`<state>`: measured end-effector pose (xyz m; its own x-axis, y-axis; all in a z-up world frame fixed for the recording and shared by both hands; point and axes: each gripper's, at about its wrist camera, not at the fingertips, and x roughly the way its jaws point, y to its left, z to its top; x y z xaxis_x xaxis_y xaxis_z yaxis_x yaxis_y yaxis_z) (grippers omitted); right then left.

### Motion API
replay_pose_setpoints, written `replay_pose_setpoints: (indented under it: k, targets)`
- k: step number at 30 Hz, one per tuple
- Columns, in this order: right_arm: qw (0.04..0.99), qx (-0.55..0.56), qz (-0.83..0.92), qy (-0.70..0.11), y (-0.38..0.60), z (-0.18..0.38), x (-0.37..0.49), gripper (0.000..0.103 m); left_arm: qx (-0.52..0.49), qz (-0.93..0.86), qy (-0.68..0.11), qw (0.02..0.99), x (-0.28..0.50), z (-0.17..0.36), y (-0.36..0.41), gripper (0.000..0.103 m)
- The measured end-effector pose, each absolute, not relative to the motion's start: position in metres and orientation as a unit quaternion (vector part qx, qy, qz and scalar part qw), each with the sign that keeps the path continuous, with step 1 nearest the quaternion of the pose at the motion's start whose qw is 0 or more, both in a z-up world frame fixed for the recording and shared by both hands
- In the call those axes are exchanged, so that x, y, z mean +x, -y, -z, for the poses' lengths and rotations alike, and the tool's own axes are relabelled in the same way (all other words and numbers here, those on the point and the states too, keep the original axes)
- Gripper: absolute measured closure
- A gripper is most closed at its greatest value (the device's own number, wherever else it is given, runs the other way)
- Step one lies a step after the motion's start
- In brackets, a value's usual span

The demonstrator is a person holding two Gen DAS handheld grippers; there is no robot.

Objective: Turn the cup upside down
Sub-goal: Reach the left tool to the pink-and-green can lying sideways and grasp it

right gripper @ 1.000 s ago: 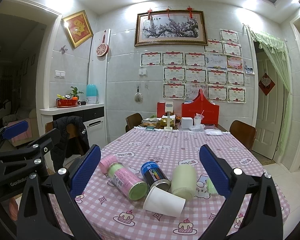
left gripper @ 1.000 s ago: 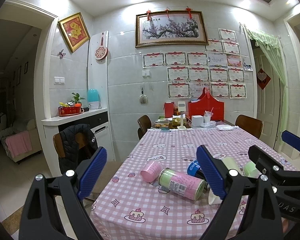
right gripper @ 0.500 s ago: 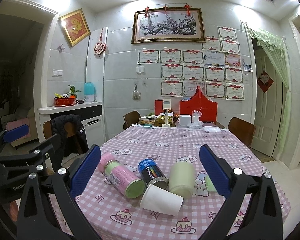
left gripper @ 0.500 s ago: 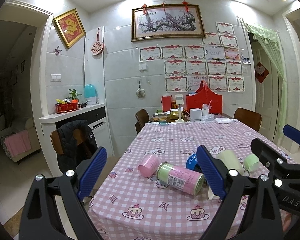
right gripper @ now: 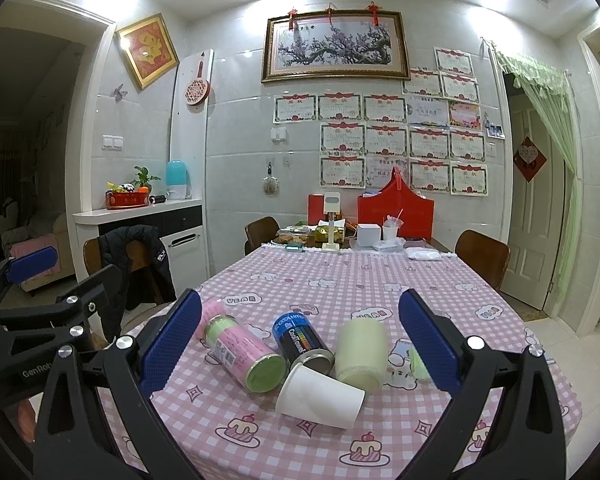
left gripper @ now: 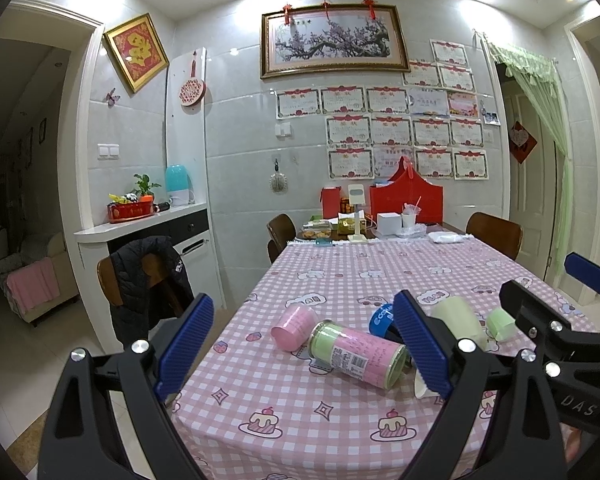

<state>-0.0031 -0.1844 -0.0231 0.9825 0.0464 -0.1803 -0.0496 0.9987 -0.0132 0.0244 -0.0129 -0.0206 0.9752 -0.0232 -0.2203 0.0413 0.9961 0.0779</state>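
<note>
Several cups lie on their sides on the pink checked tablecloth [right gripper: 340,280]. A white paper cup [right gripper: 320,396] lies nearest in the right wrist view. Behind it are a pink and green cup [right gripper: 244,356], a blue and black cup [right gripper: 302,340], a pale cream cup [right gripper: 360,354] and a small green cup [right gripper: 418,364]. A pink cup [left gripper: 294,326] lies furthest left in the left wrist view. My right gripper [right gripper: 300,354] is open and empty, above the near table edge. My left gripper [left gripper: 302,350] is open and empty, off the table's left corner.
The far end of the table holds a red box [right gripper: 394,216], a white box [right gripper: 368,234] and food containers. Wooden chairs [right gripper: 482,256] stand around the table; one at the left carries a black jacket [left gripper: 148,280]. A counter [left gripper: 140,224] stands at the left wall.
Both grippers have tilted and drawn back slightly, so the cups sit a little higher in view. Both stay open. No cup has moved.
</note>
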Motion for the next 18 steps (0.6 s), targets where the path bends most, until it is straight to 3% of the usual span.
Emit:
replay_pose_setpoints:
  k: [10,18]
  targets:
    - [0.990,-0.004,-0.015,-0.140,0.201,0.054,0.034,0.008,0.024,0.048,-0.187,0.981,0.074,0.057,0.023,0.013]
    - [0.979,0.012,0.008,-0.205,0.231,0.092,0.074,0.008,-0.011,0.106,-0.314,0.943,0.147,0.115,0.041,0.013]
